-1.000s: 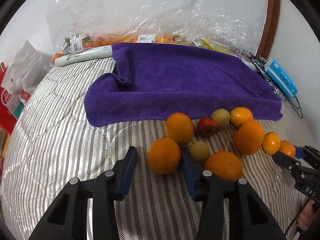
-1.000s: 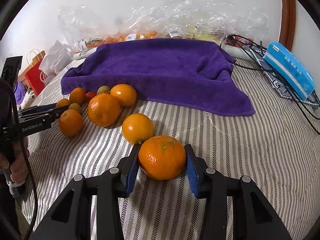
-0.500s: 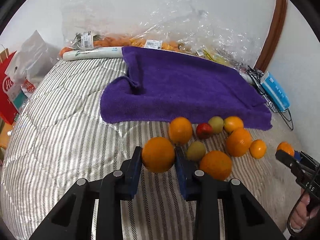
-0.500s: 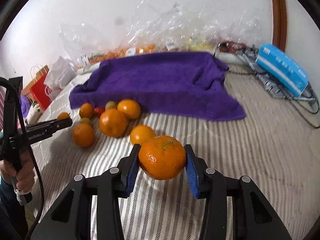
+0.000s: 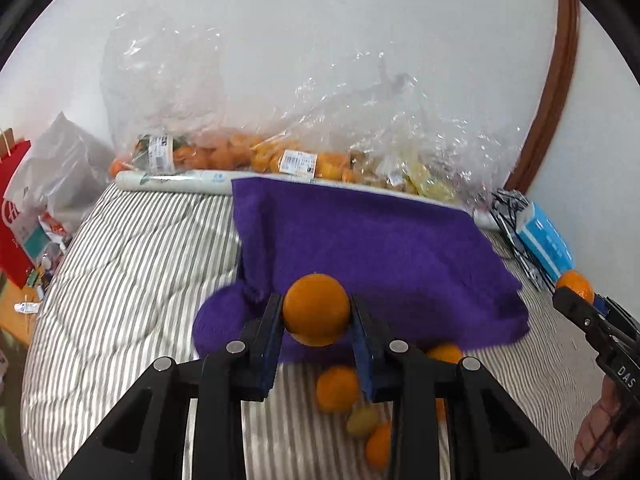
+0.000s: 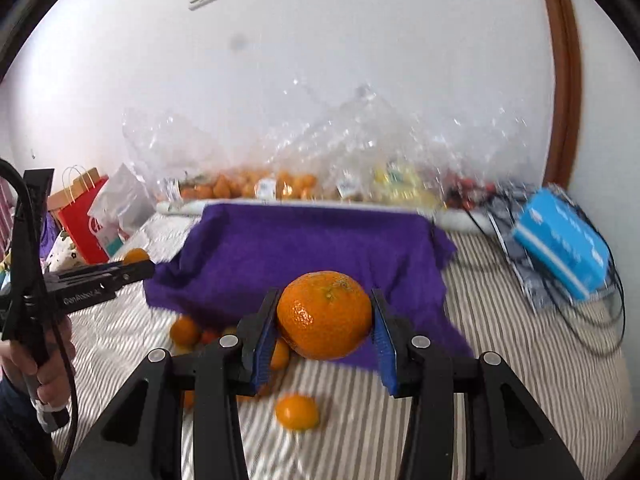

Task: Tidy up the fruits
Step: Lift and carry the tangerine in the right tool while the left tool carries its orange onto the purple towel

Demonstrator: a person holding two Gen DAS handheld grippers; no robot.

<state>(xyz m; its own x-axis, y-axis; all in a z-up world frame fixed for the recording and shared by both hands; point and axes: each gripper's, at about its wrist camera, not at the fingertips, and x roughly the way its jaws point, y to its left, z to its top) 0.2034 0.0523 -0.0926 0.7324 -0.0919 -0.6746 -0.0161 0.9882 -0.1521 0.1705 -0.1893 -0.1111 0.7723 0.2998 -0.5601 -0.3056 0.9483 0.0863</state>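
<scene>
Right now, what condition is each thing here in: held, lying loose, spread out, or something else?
Left gripper: shut on a smooth orange, lifted.
Right gripper: shut on a bumpy orange, lifted.
Loose fruit: lying on the striped bedcover.
Purple towel: spread out, rumpled at its edges.
Clear plastic bags: crumpled against the wall, fruit inside.

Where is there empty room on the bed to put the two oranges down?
The purple towel has a wide bare top. The striped bedcover is bare left of the towel, up to the white roll. Another bare stretch lies between the towel and the blue box. It is crowded in front of the towel, where loose fruit lies.
</scene>
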